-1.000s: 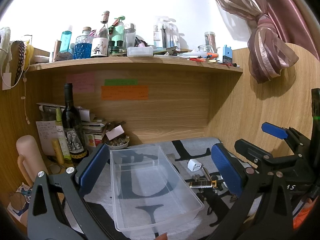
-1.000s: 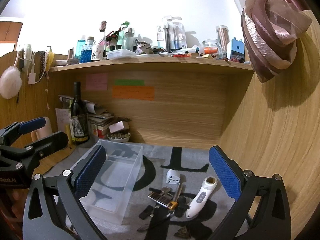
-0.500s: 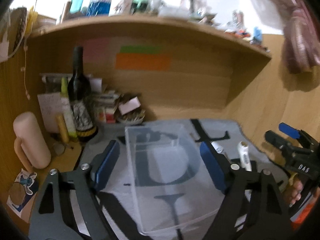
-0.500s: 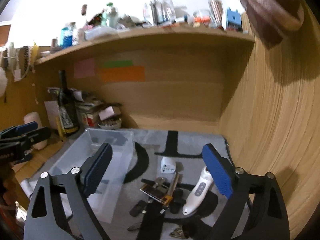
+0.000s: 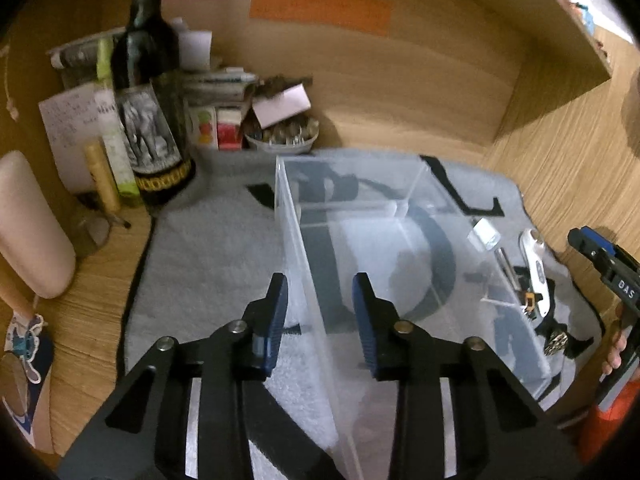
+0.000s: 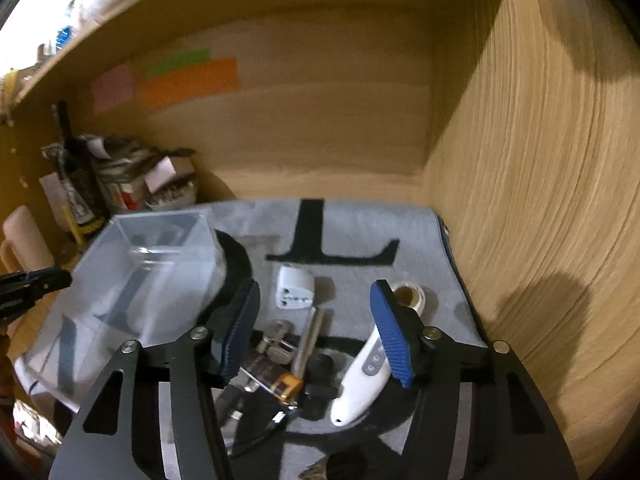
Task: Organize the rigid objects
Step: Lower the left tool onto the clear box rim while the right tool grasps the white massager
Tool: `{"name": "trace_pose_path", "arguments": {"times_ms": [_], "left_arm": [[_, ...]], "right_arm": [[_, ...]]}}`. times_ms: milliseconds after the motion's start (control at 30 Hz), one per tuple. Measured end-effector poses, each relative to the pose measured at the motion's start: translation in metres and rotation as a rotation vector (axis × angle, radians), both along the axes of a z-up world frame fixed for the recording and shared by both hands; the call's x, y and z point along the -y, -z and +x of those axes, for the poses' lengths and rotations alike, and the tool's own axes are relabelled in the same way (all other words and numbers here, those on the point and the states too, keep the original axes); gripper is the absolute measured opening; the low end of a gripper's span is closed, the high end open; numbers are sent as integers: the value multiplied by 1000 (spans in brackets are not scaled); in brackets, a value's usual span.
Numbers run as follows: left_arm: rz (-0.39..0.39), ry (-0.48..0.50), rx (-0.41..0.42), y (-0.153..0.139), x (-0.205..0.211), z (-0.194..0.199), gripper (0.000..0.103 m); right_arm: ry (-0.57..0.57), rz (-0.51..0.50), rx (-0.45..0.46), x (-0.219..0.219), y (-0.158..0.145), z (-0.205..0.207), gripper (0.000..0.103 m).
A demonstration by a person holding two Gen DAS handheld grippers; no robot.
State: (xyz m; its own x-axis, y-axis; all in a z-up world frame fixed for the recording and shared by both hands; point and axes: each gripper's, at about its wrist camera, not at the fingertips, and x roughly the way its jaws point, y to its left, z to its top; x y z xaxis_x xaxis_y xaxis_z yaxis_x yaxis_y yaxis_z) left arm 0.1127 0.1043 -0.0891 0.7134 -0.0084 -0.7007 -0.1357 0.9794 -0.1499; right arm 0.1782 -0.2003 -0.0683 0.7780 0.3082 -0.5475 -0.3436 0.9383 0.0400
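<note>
Left gripper (image 5: 319, 316) fingers closing astride bin (image 5: 384, 248) wall, not yet pressing. Right gripper (image 6: 316, 332) fingers closing above adapter (image 6: 294, 287), thermometer (image 6: 366, 376) by right finger. "DAS" readable on right gripper.

Motion blur smears the shelf clutter (image 6: 120, 184); bottle (image 5: 150, 92) top cropped.

Looks like someone's home desk nook: wood-panel walls (image 6: 520, 200), sticky notes (image 5: 320, 4), a wine bottle (image 5: 148, 112), paper clutter (image 5: 216, 80), and a grey lettered mat (image 6: 352, 224).
</note>
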Motion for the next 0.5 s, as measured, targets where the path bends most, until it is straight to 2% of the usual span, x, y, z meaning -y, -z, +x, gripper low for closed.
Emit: {"name": "trace_pose_path", "arguments": {"times_ms": [167,233,500], "left_arm": [[-45,23,-37,12,-6,7,25],[-65,30,-47,16,-8,10,15],[-71,49,-51,18,-10,11,14]], "right_arm": [[47,-37,-73,7,19,23,50],[63,-38,-115,12,28,34,50],[163,-39,-238,25,56,71,47]]}}
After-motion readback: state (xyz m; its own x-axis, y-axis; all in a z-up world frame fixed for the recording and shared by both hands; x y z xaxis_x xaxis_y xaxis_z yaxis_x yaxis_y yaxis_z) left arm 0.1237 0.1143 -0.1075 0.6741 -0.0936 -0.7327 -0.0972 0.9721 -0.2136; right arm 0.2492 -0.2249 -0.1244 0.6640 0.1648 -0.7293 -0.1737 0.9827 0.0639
